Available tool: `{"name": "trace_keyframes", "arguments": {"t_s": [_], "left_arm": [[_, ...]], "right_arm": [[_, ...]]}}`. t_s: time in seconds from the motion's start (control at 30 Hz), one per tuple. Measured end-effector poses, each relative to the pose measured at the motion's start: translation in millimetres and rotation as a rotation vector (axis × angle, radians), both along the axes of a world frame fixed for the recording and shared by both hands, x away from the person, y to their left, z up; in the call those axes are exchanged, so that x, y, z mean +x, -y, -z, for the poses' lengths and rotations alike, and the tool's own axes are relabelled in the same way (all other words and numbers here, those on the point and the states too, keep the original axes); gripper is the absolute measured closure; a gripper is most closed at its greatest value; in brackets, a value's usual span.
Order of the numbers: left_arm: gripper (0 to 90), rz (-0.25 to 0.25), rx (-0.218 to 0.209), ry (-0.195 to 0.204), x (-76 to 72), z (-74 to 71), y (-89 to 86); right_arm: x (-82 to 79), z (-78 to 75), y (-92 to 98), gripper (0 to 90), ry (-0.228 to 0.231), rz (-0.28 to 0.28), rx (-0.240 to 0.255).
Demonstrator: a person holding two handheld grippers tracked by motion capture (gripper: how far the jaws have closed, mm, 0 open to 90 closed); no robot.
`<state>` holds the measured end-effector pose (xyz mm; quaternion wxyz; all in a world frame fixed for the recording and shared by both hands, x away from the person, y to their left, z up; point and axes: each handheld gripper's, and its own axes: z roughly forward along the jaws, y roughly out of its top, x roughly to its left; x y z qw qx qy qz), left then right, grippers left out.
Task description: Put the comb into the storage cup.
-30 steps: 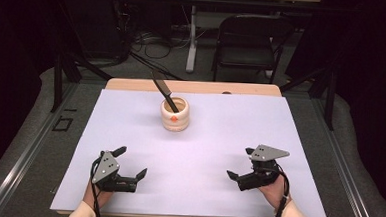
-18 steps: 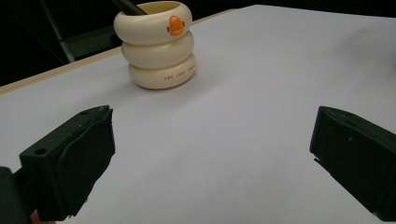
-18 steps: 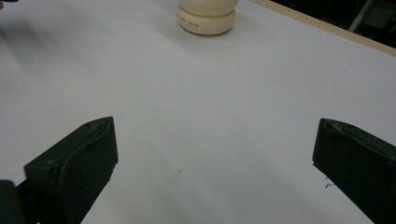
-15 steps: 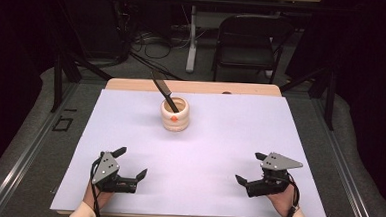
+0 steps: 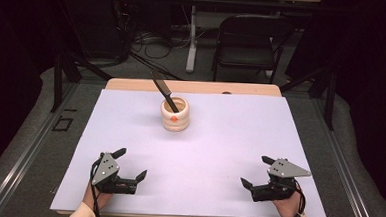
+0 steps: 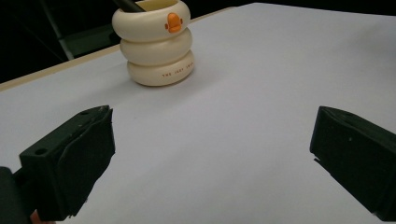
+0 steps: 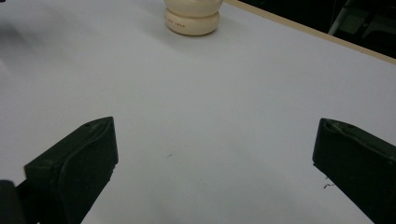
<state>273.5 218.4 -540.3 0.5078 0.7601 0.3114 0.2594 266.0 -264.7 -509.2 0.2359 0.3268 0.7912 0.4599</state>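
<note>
Cream ribbed ceramic holder [image 5: 174, 115], black utensil [image 5: 163, 90] inside: stood mid-far on white counter [image 5: 228, 155] | judged rigid, smooth, breakable; handle grasp advised | left gripper [image 5: 128, 165], right gripper [image 5: 255, 172]: spread, empty.

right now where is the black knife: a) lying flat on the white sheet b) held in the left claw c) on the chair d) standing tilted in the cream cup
d: the knife leans out of the cream cup, and both claws, left claw and right claw, are open and hold nothing.
</note>
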Motion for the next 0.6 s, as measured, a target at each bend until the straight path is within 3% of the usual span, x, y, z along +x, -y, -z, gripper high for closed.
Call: {"name": "trace_keyframes", "arguments": {"t_s": [0.2,0.6], "left_arm": [[0.2,0.006,-0.002,-0.005,-0.8,0.2,0.7],[0.2,0.003,-0.001,-0.006,0.6,0.6,-0.3]], "right_arm": [[-4.6,-0.2,0.8,0.0,0.031,0.014,0.002],[-1.5,1.1,2.2,0.0,0.041,0.019,0.006]]}}
